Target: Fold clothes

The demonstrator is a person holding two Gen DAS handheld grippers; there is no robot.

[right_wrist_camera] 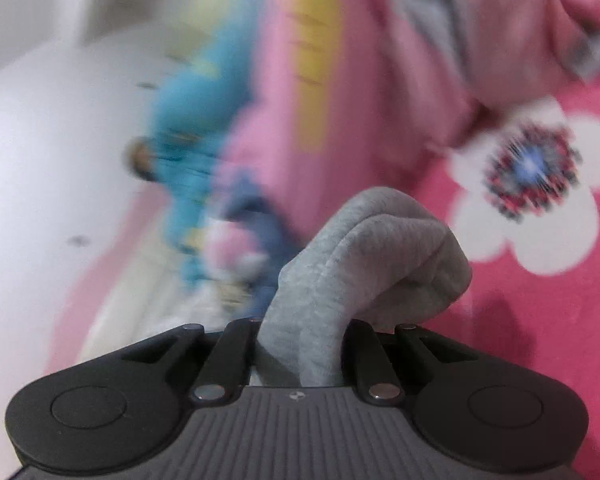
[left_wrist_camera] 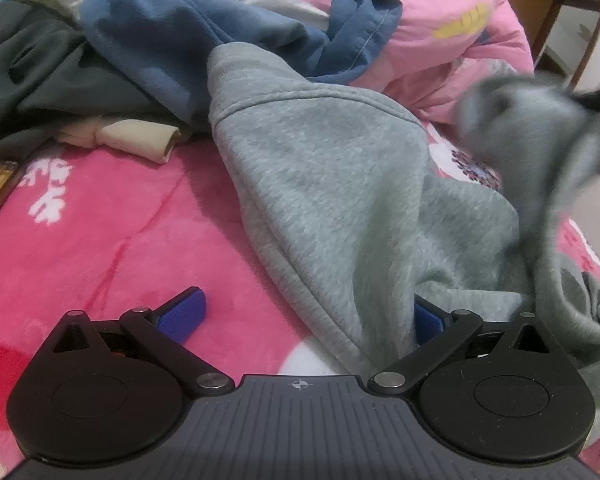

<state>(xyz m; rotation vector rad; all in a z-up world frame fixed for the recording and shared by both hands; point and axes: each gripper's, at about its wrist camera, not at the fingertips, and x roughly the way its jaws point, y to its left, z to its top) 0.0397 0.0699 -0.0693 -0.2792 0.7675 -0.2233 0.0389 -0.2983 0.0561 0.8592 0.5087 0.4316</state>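
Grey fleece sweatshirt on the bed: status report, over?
Left gripper open, sweatshirt hem across it. Right gripper shut on a bunched fold. Blue garment piled behind.

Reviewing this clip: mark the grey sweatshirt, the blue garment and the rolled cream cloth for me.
grey sweatshirt (left_wrist_camera: 320, 168): left wrist view, on its broad flat panel.
blue garment (left_wrist_camera: 160, 28): left wrist view, on the bunched fold behind the grey one.
rolled cream cloth (left_wrist_camera: 140, 138): left wrist view, on the middle of the roll.

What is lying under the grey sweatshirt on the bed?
The grey sweatshirt lies on the pink blanket, its upper end over the blue garment. Anything else beneath is covered.
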